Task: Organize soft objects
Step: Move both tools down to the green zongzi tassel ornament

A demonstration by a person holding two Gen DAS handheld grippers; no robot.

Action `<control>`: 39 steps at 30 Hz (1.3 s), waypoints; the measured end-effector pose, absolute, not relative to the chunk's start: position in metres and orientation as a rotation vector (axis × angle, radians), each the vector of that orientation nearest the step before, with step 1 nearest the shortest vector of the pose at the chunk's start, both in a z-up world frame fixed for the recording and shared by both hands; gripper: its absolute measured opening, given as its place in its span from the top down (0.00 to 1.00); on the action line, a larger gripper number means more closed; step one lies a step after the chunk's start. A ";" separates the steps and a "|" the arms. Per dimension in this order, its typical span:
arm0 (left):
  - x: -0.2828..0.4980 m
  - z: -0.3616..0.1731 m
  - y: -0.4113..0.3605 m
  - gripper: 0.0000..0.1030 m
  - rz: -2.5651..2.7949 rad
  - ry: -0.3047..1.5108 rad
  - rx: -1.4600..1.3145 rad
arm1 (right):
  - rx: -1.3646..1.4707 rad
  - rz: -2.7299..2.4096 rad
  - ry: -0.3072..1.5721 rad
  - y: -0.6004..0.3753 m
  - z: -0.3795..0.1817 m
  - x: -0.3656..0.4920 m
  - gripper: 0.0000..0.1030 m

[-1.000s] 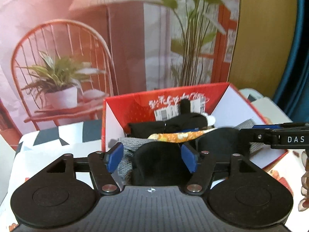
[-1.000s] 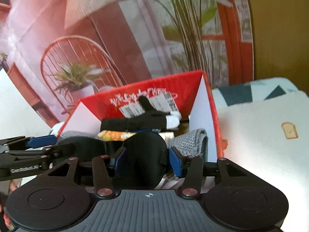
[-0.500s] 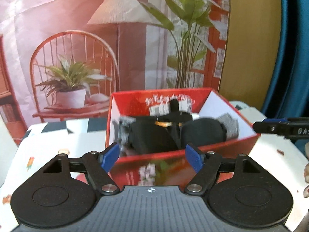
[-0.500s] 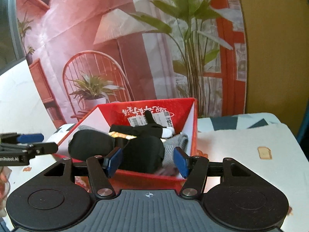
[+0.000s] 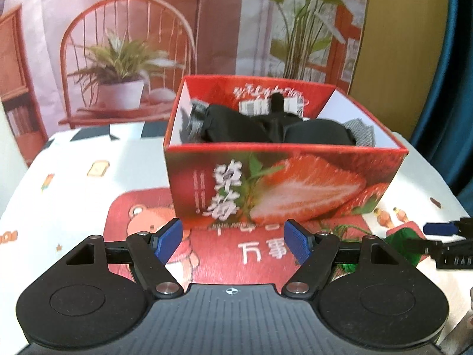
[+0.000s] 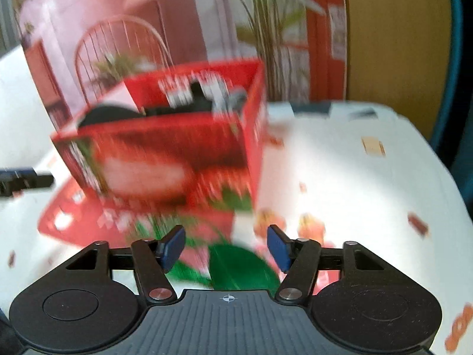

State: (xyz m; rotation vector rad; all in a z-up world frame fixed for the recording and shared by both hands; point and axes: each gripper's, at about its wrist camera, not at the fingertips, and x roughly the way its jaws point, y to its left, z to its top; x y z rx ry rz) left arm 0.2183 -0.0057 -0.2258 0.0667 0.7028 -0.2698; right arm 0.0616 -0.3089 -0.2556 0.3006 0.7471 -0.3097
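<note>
**Both grippers empty, a green item next in line**

The left gripper (image 5: 233,241) hangs in front of the strawberry box (image 5: 280,183) with its jaws spread and nothing between them. The right gripper (image 6: 226,248) is opening its jaws, and no object sits between the pads. Inside the box lie the black soft items (image 5: 260,128) and a grey knit piece (image 5: 359,131), heaped together toward the middle and right.

On the tablecloth (image 6: 340,177), just in front of the box, lies a green soft object (image 6: 242,270), directly below the right gripper; the right wrist view is smeared, so its shape is hard to judge, though it looks like cloth with stringy ends. In the left wrist view the same green piece (image 5: 397,241) shows beside the right gripper's fingertip.

The likely step is picking this piece up. To do it well, the right gripper should widen fully, descend straight over the bulk of the fabric rather than the loose strands, and close only once both pads bracket a thick fold.
</note>
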 end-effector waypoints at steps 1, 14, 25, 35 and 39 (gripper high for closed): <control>0.219 -0.228 -0.004 0.25 -0.268 0.712 0.065 | 0.292 -0.314 0.760 -0.308 -0.260 0.061 0.36; 0.221 -0.243 0.008 0.25 -0.256 0.777 0.005 | 0.316 -0.239 0.831 -0.299 -0.291 0.074 0.44; 0.220 -0.250 0.017 0.25 -0.263 0.809 -0.047 | 0.242 -0.064 0.834 -0.248 -0.291 0.130 0.44; 0.224 -0.255 0.002 0.25 -0.427 0.846 -0.143 | 0.162 0.065 0.813 -0.208 -0.287 0.147 0.41; 0.230 -0.263 -0.016 0.28 -0.518 0.865 -0.153 | 0.213 0.041 0.800 -0.221 -0.285 0.140 0.41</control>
